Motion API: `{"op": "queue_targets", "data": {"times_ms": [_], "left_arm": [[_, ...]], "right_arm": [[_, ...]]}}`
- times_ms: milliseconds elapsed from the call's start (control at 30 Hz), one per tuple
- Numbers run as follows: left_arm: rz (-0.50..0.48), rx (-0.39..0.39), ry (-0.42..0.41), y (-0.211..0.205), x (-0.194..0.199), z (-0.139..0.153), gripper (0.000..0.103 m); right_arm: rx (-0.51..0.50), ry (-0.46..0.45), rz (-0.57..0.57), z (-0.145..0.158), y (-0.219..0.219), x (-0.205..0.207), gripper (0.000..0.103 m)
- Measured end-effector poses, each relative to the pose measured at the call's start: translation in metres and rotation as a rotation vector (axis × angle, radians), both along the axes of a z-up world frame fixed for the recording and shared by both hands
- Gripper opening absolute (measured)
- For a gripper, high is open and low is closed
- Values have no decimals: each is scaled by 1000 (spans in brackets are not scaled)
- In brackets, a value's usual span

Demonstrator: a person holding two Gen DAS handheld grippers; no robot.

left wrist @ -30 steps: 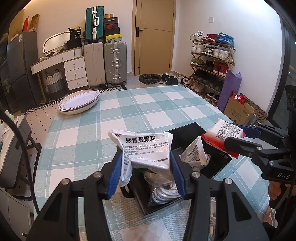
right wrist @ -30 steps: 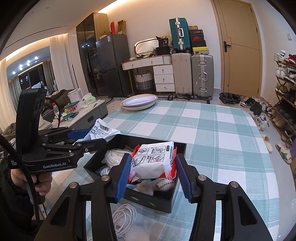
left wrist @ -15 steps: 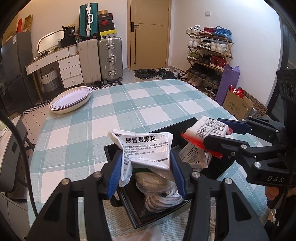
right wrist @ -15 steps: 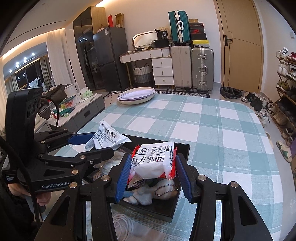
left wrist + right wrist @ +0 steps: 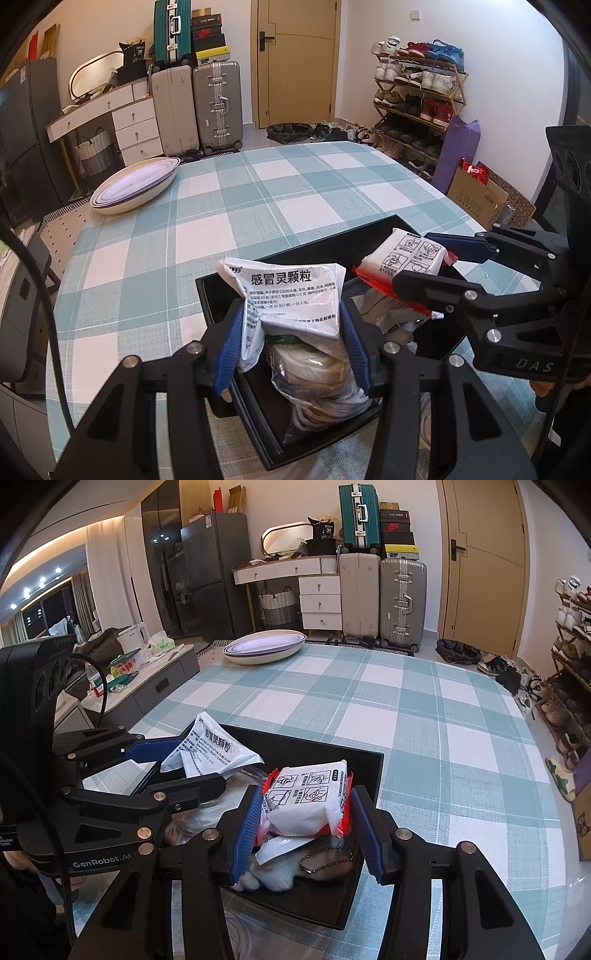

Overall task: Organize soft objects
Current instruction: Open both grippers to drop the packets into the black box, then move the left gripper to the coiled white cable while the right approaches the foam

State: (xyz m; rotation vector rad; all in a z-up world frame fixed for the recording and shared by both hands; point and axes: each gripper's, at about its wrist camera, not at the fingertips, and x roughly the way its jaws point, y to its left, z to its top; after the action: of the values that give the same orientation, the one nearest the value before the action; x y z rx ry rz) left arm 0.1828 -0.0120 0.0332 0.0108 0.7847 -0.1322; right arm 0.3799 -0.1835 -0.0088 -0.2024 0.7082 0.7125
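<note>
Checked tablecloth [image 5: 303, 206], black tray [image 5: 218, 295] near edge: left gripper [image 5: 291, 332] clamped on white medicine sachet [image 5: 291, 291], right gripper [image 5: 304, 812] clamped on red-edged white packet [image 5: 306, 797], both now lower, right over tray, so release looks next.

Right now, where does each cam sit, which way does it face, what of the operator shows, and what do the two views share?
Left wrist: on the left gripper, looking down along its fingers at the medicine sachet it grips over the black tray; the right gripper and fingers of a hand show at right.
Right wrist: on the right gripper, facing the red-edged white packet it grips over the tray; the left gripper enters from the left.
Shared: tray, both packets, checked tablecloth, stacked plates, suitcases.
</note>
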Motion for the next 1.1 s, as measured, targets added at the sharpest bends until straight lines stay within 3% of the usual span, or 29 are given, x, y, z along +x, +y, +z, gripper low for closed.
{"op": "queue_targets", "data": {"times_ms": [133, 300, 533, 833, 1100], "left_arm": [[-1, 4, -6, -1, -2, 1, 53], [-4, -14, -2, -1, -7, 3, 68], [18, -26, -43, -2, -28, 15, 102], [72, -52, -77, 8, -66, 19, 103], [118, -48, -100, 15, -95, 14, 103]], "right_arm": [[39, -13, 13, 3, -3, -3, 54], [45, -43, 0, 9, -11, -11, 62], [73, -54, -48, 15, -39, -30, 99], [122, -68, -100, 16, -73, -58, 102], [95, -77, -103, 11, -85, -81, 103]]}}
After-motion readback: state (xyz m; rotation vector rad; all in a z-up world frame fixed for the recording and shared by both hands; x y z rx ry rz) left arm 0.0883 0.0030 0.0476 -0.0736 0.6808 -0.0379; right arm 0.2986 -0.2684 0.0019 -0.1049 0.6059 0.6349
